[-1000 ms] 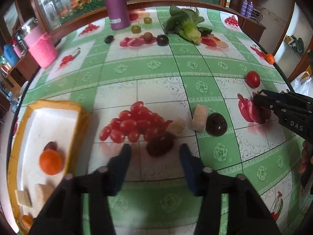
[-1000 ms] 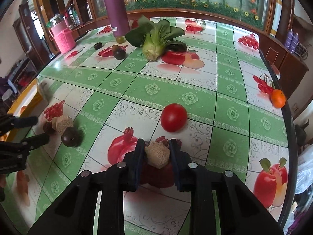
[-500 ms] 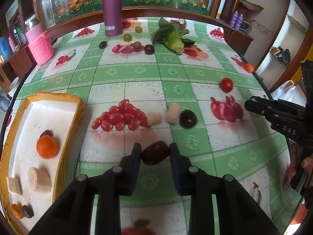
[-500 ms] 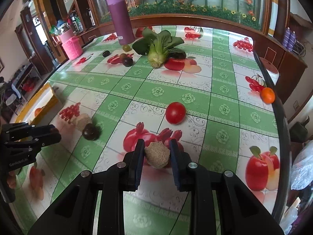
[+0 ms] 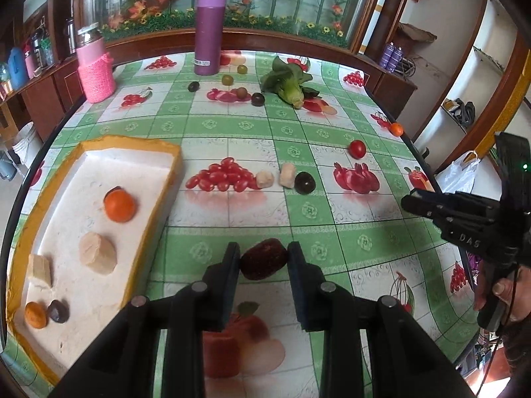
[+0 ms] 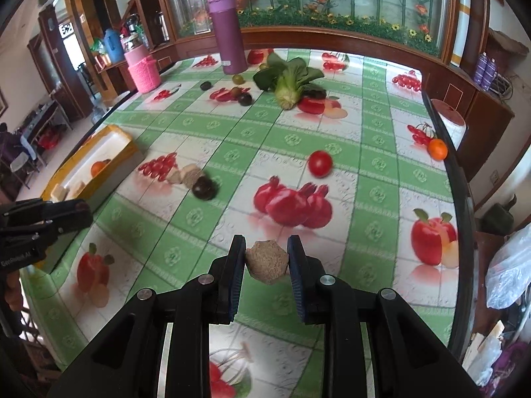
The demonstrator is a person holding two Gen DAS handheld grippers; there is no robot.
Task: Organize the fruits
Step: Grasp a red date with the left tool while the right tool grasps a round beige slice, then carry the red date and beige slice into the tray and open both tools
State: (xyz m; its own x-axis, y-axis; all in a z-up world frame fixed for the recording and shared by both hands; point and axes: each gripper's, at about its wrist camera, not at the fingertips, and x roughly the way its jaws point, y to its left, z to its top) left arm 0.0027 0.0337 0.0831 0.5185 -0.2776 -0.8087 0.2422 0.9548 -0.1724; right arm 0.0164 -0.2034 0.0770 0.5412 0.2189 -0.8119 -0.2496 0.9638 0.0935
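My left gripper (image 5: 264, 258) is shut on a dark red date-like fruit (image 5: 264, 258), held above the green checked tablecloth. To its left lies the yellow-rimmed white tray (image 5: 146, 232) with an orange (image 5: 119, 205), beige chunks (image 5: 97, 253) and small dark and orange fruits. My right gripper (image 6: 266, 262) is shut on a tan rough chunk (image 6: 266, 262), also lifted off the table. Two beige chunks (image 5: 287, 175) and a dark plum (image 5: 304, 182) lie mid-table. A red tomato (image 6: 319, 163) and a small orange (image 6: 437, 149) sit further right.
A purple flask (image 5: 209, 31), a pink knitted jar (image 5: 96, 73), a leafy green vegetable (image 5: 288, 83) and several small dark and green fruits (image 5: 257, 99) stand at the far end. The right gripper's body (image 5: 471, 222) and a hand show at the right edge. The table edge (image 6: 461, 232) runs along the right.
The left gripper closed on the dark red fruit and lifted it, moving back toward the tray side. The right gripper rose and drew back with the tan chunk still held.
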